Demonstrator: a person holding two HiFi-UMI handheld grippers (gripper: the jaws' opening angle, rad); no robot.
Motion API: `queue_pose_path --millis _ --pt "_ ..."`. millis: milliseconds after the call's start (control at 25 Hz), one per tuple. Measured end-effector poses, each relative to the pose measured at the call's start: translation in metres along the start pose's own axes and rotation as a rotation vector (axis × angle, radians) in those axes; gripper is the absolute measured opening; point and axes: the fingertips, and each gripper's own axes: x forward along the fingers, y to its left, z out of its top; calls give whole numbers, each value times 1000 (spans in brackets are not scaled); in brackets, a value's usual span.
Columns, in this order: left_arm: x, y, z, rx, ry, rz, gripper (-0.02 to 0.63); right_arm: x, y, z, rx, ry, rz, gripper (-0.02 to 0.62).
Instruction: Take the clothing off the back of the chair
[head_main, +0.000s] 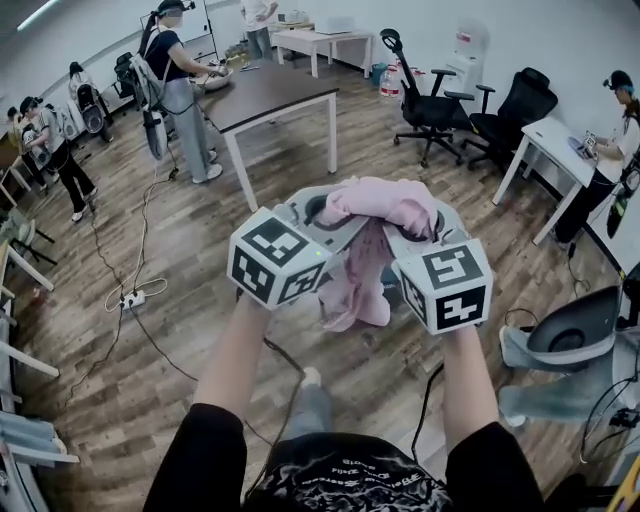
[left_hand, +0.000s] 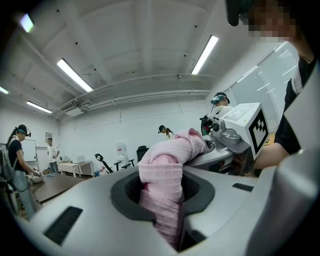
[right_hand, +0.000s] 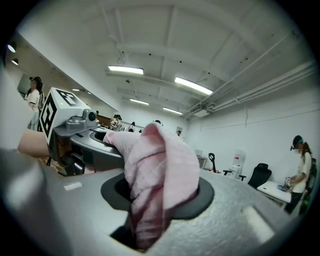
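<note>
Both grippers are up in front of me, side by side, with the pink garment (head_main: 372, 212) slung between them. It hangs in the air over the wooden floor (head_main: 180, 330) and touches no chair back that I can see. The left gripper (head_main: 322, 212) has its fingers (left_hand: 85, 202) narrowed onto a rolled bunch of the cloth, which fills the gap and bulges out above it. The right gripper (head_main: 428, 228) is the same, its fingers (right_hand: 245, 212) pinched on a thick fold that stands up in a peak. A short bridge of fabric runs from one grip to the other, and the rest droops in a loose tail below and between the cubes. I read the fabric as soft, light and limp, a thin checked weave with no stiffness: it will sag, swing and fold wherever it is unsupported, and nothing about it is fragile. The risk I see is creep, a bunched fold sliding out of a narrow pinch if the grippers pull apart. Holds look best on gathered, several-layer bunches such as these, well apart along the top edge. A grey chair (head_main: 575, 335) sits at the right edge, well clear of the garment, with something pale blue draped low on it, and I can't tell what that is.
</note>
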Motion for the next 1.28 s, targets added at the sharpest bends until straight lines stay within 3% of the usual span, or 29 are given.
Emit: queue_pose_path --millis 160,520,840,1280 --pt "-27 -35 15 -1 -7 55 92 -40 19 11 6 -27 27 150" --pt "-71 -87 17 -27 44 74 92 -94 60 11 28 -28 96 153" --pt "-87 -104 16 -37 21 68 91 -112 75 12 22 -38 58 153" --pt "-145 -134 3 -55 15 37 91 -144 134 11 35 -37 34 153"
